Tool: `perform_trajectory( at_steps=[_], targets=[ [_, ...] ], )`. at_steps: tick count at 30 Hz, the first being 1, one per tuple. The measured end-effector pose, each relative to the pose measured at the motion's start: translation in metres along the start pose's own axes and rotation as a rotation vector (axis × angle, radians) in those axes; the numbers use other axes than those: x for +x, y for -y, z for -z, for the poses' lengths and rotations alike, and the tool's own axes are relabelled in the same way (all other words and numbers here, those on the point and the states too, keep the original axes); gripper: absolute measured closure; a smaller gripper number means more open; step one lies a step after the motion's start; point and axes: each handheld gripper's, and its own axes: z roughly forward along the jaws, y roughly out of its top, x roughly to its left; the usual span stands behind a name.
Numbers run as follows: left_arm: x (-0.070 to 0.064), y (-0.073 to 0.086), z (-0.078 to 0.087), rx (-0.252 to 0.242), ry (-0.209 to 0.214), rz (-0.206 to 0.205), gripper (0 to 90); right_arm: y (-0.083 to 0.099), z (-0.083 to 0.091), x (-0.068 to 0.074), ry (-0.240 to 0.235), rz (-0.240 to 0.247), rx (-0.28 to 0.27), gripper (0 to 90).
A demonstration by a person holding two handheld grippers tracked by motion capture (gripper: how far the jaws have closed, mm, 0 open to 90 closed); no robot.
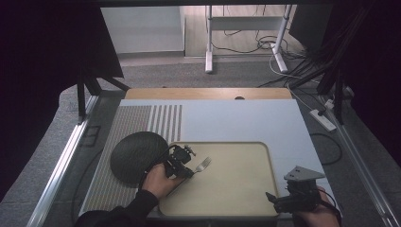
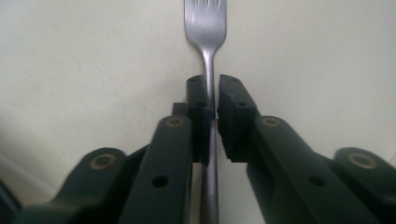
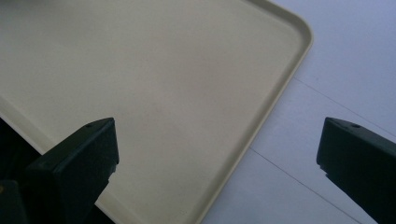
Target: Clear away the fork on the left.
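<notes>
Smooth beige tray (image 1: 236, 189), steel fork (image 1: 203, 164)

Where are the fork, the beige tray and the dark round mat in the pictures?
fork (image 2: 206, 23): left gripper view, on the head just below the tines.
beige tray (image 1: 272, 168): high view, on its right rim.
dark round mat (image 1: 132, 156): high view, on the middle of its surface.

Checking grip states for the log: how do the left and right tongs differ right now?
The left tongs are shut on the fork by its handle; the right tongs stand wide open and hold nothing. The left tongs are over the left part of the beige tray, beside the dark round mat; the right tongs are at the tray's near right corner. Both have black jaws and are hand-held.
</notes>
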Motion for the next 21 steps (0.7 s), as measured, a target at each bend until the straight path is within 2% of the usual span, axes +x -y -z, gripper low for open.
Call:
perform_trajectory(
  at_steps=[2, 3, 7, 9, 11, 14, 21],
  targets=[
    [-0.004, -0.001, 0.003, -0.03, 0.004, -0.036, 83.1, 0.0, 0.0, 0.0, 0.0, 0.0, 0.002, 0.0],
    [-0.006, -0.001, 0.002, -0.025, 0.019, -0.046, 85.8, 0.0, 0.0, 0.0, 0.0, 0.001, 0.002, 0.0],
    [-0.006, -0.001, -0.012, 0.039, 0.038, -0.05, 88.6, 0.0, 0.0, 0.0, 0.0, 0.003, 0.002, 0.0],
    [0.0, 0.0, -0.012, 0.036, 0.057, -0.02, 88.6, 0.0, 0.0, 0.0, 0.0, 0.003, 0.001, 0.0],
    [0.005, 0.002, -0.01, 0.033, 0.026, -0.006, 88.6, 0.0, 0.0, 0.0, -0.002, 0.003, 0.003, 0.0],
    [0.016, 0.006, -0.007, 0.028, 0.031, 0.037, 88.6, 0.0, 0.0, 0.0, -0.001, 0.004, 0.004, 0.0],
    [0.033, 0.014, -0.001, 0.023, 0.026, 0.09, 88.6, 0.0, 0.0, 0.0, -0.002, 0.005, 0.002, 0.0]
  ],
)
